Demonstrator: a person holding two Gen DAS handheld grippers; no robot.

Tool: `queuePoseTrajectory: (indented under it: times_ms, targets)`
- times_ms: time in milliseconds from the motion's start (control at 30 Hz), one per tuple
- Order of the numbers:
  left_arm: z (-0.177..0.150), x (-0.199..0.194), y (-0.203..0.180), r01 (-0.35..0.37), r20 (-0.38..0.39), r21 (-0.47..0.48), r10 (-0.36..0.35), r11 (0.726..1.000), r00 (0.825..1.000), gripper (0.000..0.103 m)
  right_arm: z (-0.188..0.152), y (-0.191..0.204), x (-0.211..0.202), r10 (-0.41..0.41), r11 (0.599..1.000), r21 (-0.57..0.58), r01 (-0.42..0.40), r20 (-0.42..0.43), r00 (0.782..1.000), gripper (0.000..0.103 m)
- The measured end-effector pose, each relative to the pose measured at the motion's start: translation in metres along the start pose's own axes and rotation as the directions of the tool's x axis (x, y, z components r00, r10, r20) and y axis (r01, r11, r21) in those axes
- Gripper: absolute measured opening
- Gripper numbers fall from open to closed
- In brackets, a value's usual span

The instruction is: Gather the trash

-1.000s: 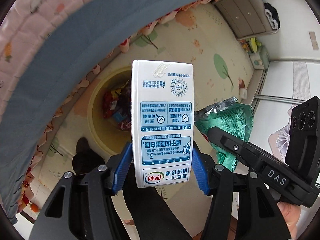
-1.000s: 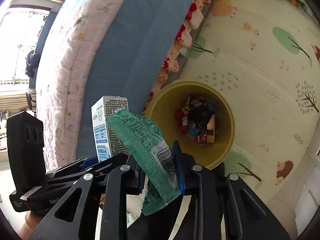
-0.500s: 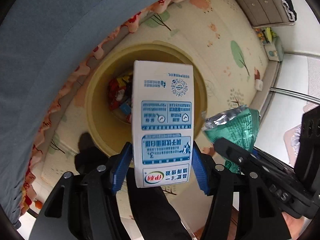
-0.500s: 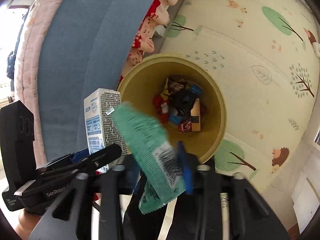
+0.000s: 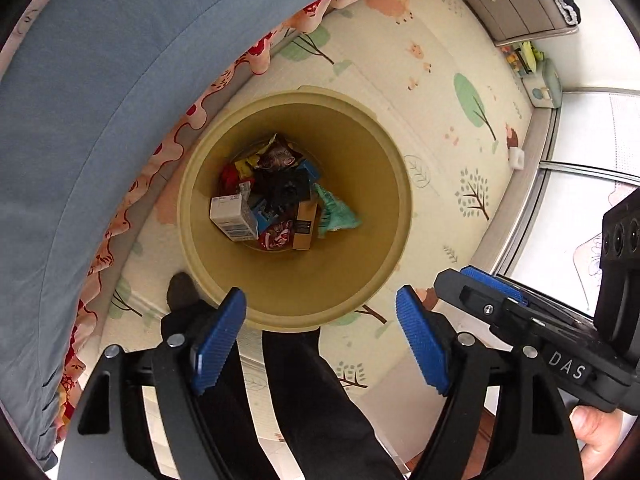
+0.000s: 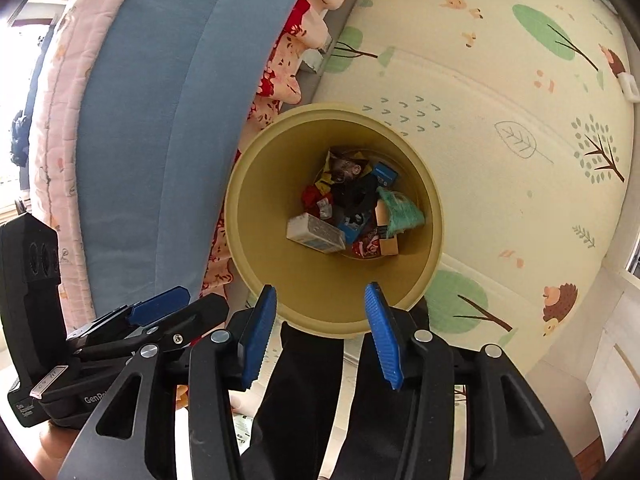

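your left gripper is closest to the lens, blue pads spread and still widening, nothing between them. your right gripper sits just beside it, jaws apart too, also empty. under both you can see your dark trouser legs standing on the tree-print play mat.

just past the fingertips is the yellow bin, mouth facing straight up at you, right by the frilly edge of the blue bedspread. down at the bottom, the white milk carton lies on its side on the left of the pile, long axis running roughly left to right in the right wrist view, one end tipped toward the wall. the green wrapper is crumpled on the opposite side, leaning against the inner wall, its length pointing up the side. other wrappers and a small brown box sit between them.
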State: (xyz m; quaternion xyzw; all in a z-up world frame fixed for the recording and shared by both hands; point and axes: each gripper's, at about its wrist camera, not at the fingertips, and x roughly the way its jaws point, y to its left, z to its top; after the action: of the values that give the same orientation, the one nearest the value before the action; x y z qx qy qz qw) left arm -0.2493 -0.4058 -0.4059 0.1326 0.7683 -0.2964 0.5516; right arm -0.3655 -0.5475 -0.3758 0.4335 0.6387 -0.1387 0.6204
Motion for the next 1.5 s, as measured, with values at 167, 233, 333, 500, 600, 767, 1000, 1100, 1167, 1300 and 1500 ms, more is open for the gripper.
queuePoseTrajectory:
  times_ms: [167, 233, 333, 500, 600, 767, 1000, 1100, 1167, 1300, 1500]
  targets:
    - [-0.006, -0.02, -0.003, 0.011, 0.021, 0.004, -0.012, 1.0, 1.0, 0.077, -0.005, 0.009, -0.016, 0.002, 1.0, -0.005, -0.002, 0.014, 1.0, 0.046]
    - [-0.009, -0.032, -0.004, 0.011, 0.036, 0.01, -0.012, 1.0, 0.999, 0.077, -0.007, 0.015, -0.026, 0.0, 1.0, -0.021, 0.0, 0.021, 1.0, 0.046]
    - [-0.016, -0.056, -0.007, 0.008, 0.064, 0.024, -0.01, 1.0, 0.998, 0.077, -0.013, 0.026, -0.046, -0.001, 0.999, -0.048, 0.003, 0.041, 0.999, 0.046]
    - [-0.034, -0.115, -0.009, 0.014, 0.142, 0.044, -0.02, 0.999, 0.99, 0.077, -0.028, 0.059, -0.089, 0.021, 0.992, -0.124, -0.01, 0.089, 0.996, 0.046]
    - [-0.048, -0.15, -0.006, 0.023, 0.197, 0.029, -0.028, 0.999, 0.98, 0.077, -0.038, 0.085, -0.115, 0.049, 0.98, -0.196, -0.027, 0.11, 0.993, 0.046]
    - [-0.082, -0.211, 0.006, 0.031, 0.318, -0.042, -0.016, 0.999, 0.948, 0.077, -0.051, 0.141, -0.151, 0.094, 0.933, -0.356, -0.047, 0.116, 0.989, 0.046]
    - [-0.135, -0.278, 0.062, 0.074, 0.474, -0.207, 0.034, 0.976, 0.88, 0.077, -0.062, 0.249, -0.162, 0.122, 0.803, -0.593, -0.053, 0.077, 0.99, 0.046]
    - [-0.152, -0.302, 0.097, 0.077, 0.518, -0.28, 0.083, 0.957, 0.851, 0.077, -0.069, 0.297, -0.156, 0.127, 0.743, -0.667, -0.051, 0.066, 0.99, 0.046]
    - [-0.162, -0.318, 0.121, 0.092, 0.542, -0.328, 0.107, 0.94, 0.833, 0.077, -0.075, 0.333, -0.15, 0.125, 0.706, -0.707, -0.04, 0.069, 0.99, 0.046]
    - [-0.177, -0.354, 0.182, 0.033, 0.546, -0.439, 0.237, 0.898, 0.803, 0.083, -0.088, 0.405, -0.135, 0.115, 0.642, -0.767, 0.0, 0.096, 0.989, 0.046]
    - [-0.189, -0.402, 0.268, -0.024, 0.56, -0.523, 0.365, 0.852, 0.744, 0.092, -0.114, 0.499, -0.111, 0.114, 0.54, -0.84, 0.057, 0.14, 0.984, 0.057]
